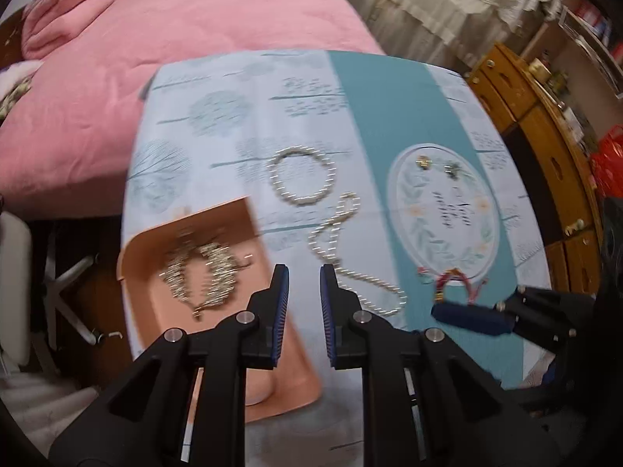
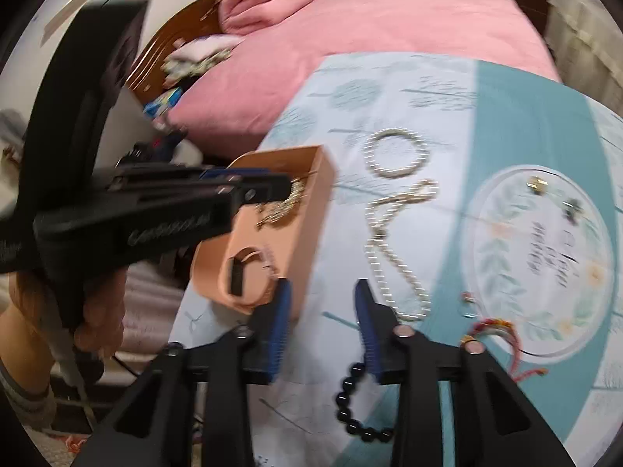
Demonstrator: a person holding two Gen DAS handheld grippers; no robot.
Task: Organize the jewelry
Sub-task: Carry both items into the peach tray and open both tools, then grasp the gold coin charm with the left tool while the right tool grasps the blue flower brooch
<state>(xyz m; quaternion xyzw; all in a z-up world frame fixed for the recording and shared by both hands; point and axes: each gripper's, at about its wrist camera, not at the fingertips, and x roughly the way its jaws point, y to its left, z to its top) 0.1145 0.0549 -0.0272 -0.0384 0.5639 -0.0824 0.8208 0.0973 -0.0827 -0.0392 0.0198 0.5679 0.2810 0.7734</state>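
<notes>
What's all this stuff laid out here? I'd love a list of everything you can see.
pearl bracelet: one, cream, closed ring on the tablecloth
pearl necklace: one, cream, long strand near the bracelet
tray: one, peach, at the table's left edge
sparkly chain jewelry: a heap, silver-gold, inside the tray
black bead bracelet: one, black, near table edge
red woven bracelet: one, red, by the oval print
earrings: a few small pieces, gold and dark, on the oval print
tablecloth: one, pale blue and teal
bedspread: one, pink, behind the table
left gripper: black, blue pads, open
right gripper: same, open
</notes>
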